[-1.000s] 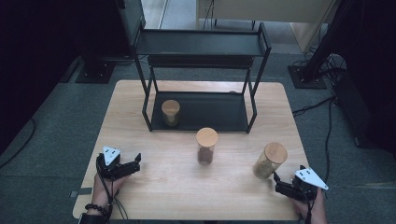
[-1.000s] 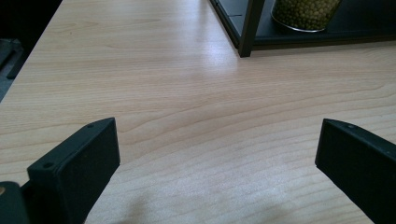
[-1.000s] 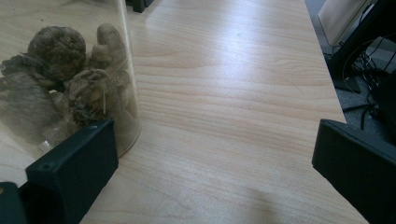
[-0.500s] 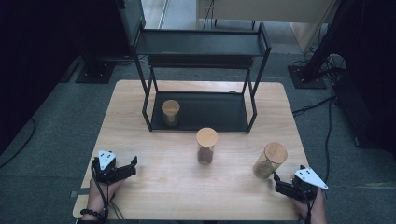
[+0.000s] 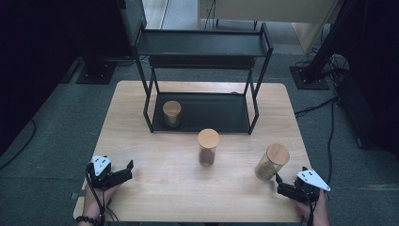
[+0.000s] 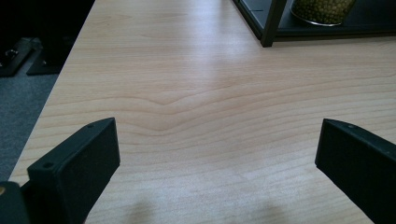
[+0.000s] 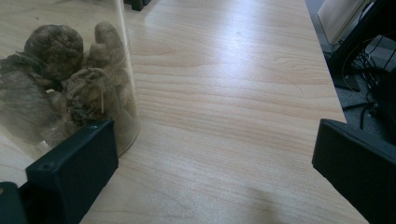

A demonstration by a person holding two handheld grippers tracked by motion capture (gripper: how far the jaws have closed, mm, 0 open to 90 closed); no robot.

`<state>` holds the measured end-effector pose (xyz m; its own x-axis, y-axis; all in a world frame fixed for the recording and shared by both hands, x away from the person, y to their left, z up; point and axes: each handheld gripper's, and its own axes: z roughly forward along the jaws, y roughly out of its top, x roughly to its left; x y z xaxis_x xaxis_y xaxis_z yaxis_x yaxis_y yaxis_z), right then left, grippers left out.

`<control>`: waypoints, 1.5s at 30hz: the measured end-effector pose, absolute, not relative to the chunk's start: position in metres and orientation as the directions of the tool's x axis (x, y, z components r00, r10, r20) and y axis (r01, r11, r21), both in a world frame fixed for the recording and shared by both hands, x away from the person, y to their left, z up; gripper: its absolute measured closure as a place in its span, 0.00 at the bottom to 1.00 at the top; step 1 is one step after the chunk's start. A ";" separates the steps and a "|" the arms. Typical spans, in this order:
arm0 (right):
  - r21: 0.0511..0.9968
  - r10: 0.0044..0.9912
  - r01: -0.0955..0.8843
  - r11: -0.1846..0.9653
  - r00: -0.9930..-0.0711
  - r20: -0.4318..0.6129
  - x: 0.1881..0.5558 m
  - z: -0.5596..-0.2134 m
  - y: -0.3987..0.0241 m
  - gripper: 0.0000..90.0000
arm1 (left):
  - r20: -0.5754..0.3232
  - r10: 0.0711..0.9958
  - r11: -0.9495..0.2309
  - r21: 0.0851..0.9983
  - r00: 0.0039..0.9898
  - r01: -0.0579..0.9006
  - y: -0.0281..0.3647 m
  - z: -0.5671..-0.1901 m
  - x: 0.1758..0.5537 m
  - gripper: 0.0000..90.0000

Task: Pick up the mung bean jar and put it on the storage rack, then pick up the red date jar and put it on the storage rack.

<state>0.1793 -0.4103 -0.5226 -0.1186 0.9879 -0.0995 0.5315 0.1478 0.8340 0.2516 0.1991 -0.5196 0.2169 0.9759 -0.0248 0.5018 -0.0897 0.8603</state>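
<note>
We hold the right gripper (image 5: 282,184) at the near right corner of the table (image 5: 155,207), jaws spread wide with nothing between them. The nearest jar (image 5: 271,162), wood-lidded and filled with knobbly brown pieces, stands just beside it, ahead and to its left; in the right gripper view the jar (image 7: 65,79) rises right behind the left jaw, outside the gap, and we cannot tell whether they touch. Our left gripper (image 5: 123,172) sits at the near left corner, jaws equally wide over bare wood. Farther in, a second jar (image 5: 207,146) stands mid-table. Beyond it, a third jar (image 5: 171,113) rests on the black rack's (image 5: 256,101) bottom shelf
</note>
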 end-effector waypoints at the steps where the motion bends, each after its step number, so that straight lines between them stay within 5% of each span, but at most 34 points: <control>1: 0.834 0.988 0.532 0.147 -0.119 -0.099 0.179 -0.523 -0.410 0.00 | -0.026 0.976 -0.087 0.861 0.215 0.502 0.200 -0.520 0.251 0.00; 16: 0.827 0.989 0.547 0.134 -0.125 -0.078 0.181 -0.523 -0.412 0.00 | -0.077 0.985 -0.009 0.871 0.155 0.491 0.206 -0.520 0.246 0.00; 32: 0.838 0.979 0.507 0.202 -0.129 -0.157 0.169 -0.522 -0.399 0.02 | -0.068 0.977 -0.033 0.886 0.200 0.462 0.206 -0.519 0.242 0.00; 45: 0.844 0.985 0.511 0.163 -0.140 -0.105 0.154 -0.513 -0.384 0.02 | -0.091 0.974 -0.017 0.881 0.206 0.474 0.208 -0.519 0.243 0.00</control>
